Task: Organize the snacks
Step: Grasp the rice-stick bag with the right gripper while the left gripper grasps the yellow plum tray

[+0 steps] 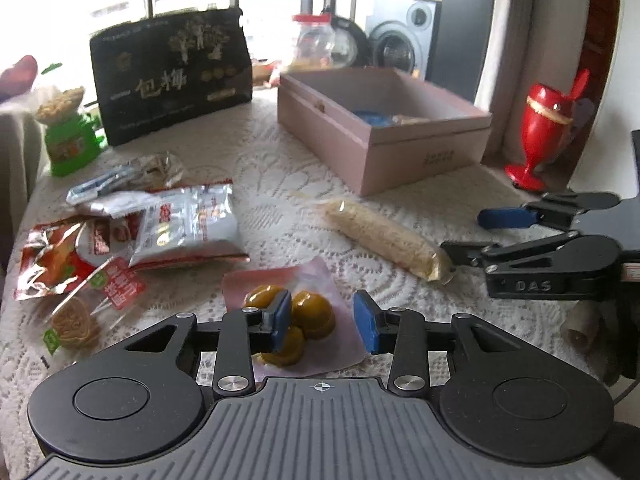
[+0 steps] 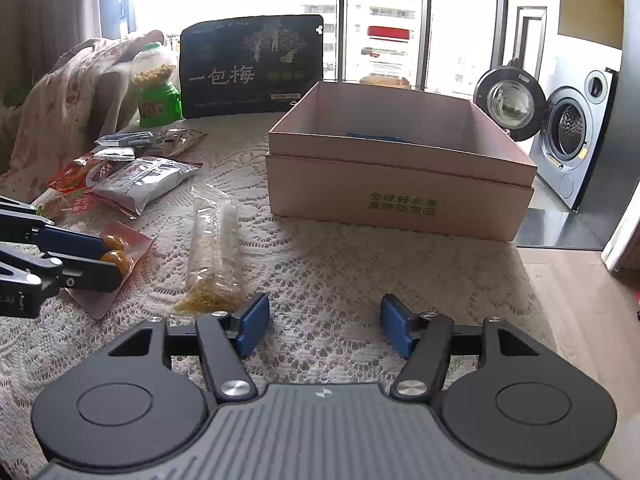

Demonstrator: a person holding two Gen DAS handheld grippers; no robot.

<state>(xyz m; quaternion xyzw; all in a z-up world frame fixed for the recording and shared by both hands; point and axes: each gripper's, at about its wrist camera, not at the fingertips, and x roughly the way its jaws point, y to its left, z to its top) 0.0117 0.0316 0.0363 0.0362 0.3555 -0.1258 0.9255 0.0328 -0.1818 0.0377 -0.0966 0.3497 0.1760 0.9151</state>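
A pink vacuum packet of yellow-brown pieces (image 1: 312, 280) lies flat on the lace tablecloth. My left gripper (image 1: 324, 326) straddles it, jaws open; the left pad overlaps the pieces and the right pad stands clear of them. The right wrist view shows that left gripper (image 2: 112, 260) with the pink packet (image 2: 134, 242) at its tips. A long clear packet of crumbly snack (image 1: 384, 240) lies mid-table. My right gripper (image 2: 324, 330) is open and empty, its left pad just beside the near end of the long packet (image 2: 216, 248). An open pinkish cardboard box (image 2: 400, 184) stands beyond, with something blue inside.
A pile of silver and red snack packets (image 1: 188, 224) lies at the left. A black standing bag (image 1: 168, 76), a green candy dispenser (image 1: 68, 136) and a red-lidded jar (image 1: 314, 40) line the back. A red goblet (image 1: 540, 132) stands right of the box (image 1: 400, 148). The table's right edge drops to the floor (image 2: 560, 280).
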